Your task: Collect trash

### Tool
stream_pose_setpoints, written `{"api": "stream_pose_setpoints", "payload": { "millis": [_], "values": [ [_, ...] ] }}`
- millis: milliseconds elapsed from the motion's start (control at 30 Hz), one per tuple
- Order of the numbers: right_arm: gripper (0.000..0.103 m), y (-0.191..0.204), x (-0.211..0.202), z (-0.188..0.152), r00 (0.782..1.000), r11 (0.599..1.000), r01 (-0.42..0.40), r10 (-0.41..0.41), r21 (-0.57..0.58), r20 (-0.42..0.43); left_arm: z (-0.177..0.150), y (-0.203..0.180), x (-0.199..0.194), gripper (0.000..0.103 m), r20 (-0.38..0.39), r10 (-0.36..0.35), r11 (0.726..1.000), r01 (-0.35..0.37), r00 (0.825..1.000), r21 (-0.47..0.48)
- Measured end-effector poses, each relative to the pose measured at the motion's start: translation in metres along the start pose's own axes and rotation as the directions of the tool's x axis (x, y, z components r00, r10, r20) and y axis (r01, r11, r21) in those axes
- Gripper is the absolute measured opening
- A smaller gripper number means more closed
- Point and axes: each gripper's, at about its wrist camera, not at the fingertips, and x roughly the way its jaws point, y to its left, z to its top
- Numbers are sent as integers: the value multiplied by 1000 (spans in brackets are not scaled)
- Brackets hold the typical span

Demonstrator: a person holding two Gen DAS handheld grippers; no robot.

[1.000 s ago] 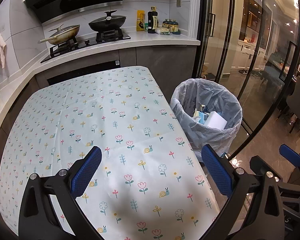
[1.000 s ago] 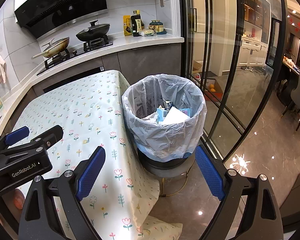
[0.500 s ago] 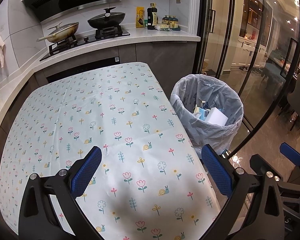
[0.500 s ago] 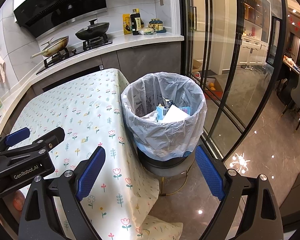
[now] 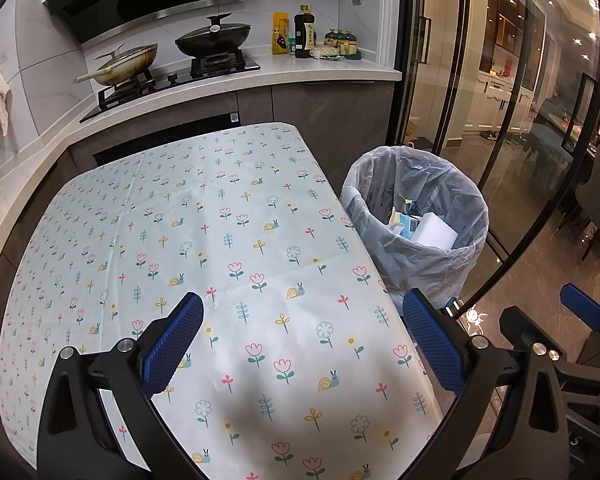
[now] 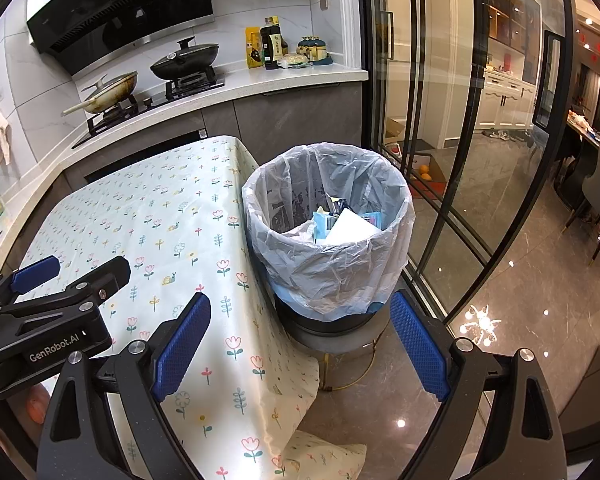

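Note:
A trash bin [image 5: 416, 220] [image 6: 328, 220] lined with a pale plastic bag stands on a low stool beside the table's right edge. Inside it lie white paper and blue packaging [image 6: 348, 224] [image 5: 424, 228]. My left gripper [image 5: 304, 336] hangs open over the near part of the flowered tablecloth [image 5: 204, 232] with nothing between its blue pads. My right gripper [image 6: 300, 340] is open too, in front of the bin and above the table's hanging corner. In the right wrist view the left gripper [image 6: 52, 304] shows at the left. No loose trash shows on the tablecloth.
A kitchen counter [image 5: 260, 76] runs behind the table with a stove, two pans [image 5: 212, 38] and bottles [image 5: 304, 32]. Glass sliding doors [image 6: 452, 120] stand to the right of the bin. The glossy floor [image 6: 520, 300] lies beyond.
Both grippers have drawn back and risen slightly, so the table and bin look a bit farther away. Both stay open and hold nothing.

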Motion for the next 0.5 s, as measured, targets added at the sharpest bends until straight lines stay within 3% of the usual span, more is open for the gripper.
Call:
{"api": "stream_pose_setpoints", "payload": {
  "millis": [500],
  "values": [
    [87,-1,0,0,1000,1000,0,0,1,0,-1,1,2,95,20,0,1000,0,1000,6]
  ]
}}
